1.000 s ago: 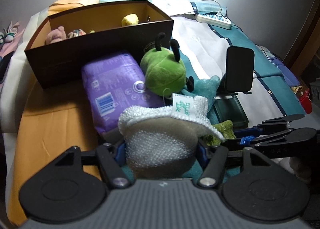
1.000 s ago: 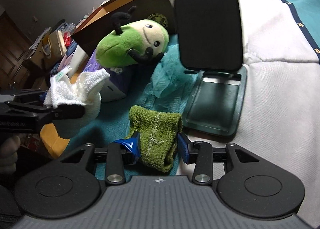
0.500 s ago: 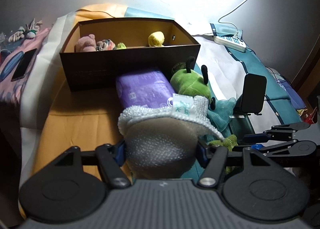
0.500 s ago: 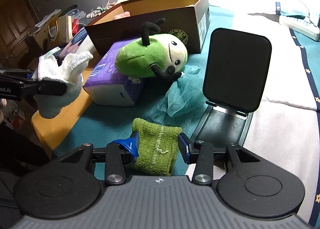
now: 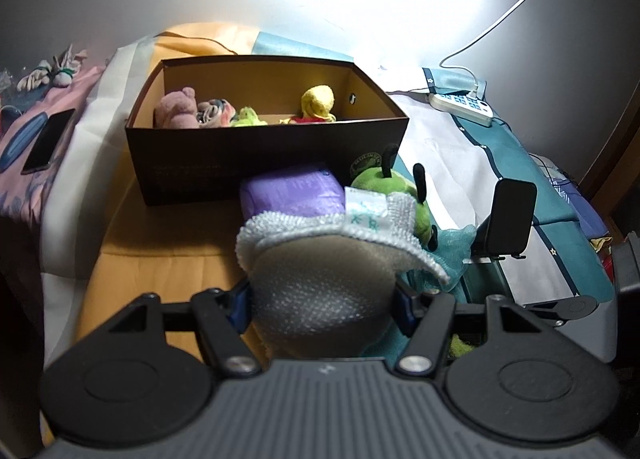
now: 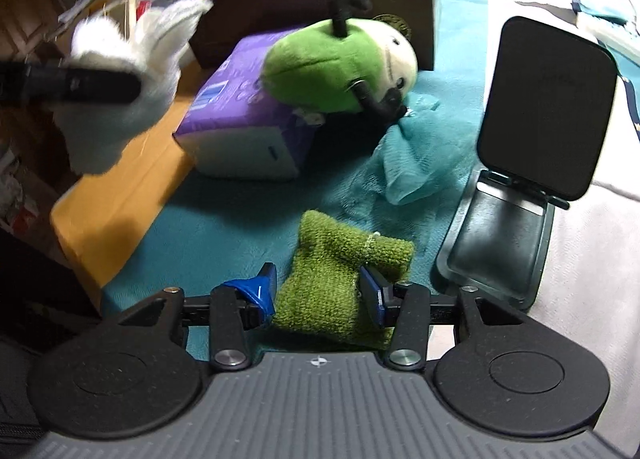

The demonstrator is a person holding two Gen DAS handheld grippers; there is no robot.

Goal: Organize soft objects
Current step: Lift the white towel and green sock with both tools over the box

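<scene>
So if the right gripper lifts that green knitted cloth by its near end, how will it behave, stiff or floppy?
Probably floppy: the green knitted cloth lies rumpled on the teal blanket, so its free end would likely droop. It looks light, thin knit. The loose weave should resist slipping between the right gripper's pads.

You see a white knobbly-textured cloth, an olive-green knitted cloth, a bright green plush with black antennae, a purple pack, a teal mesh cloth and a dark brown box with a tan interior.
</scene>
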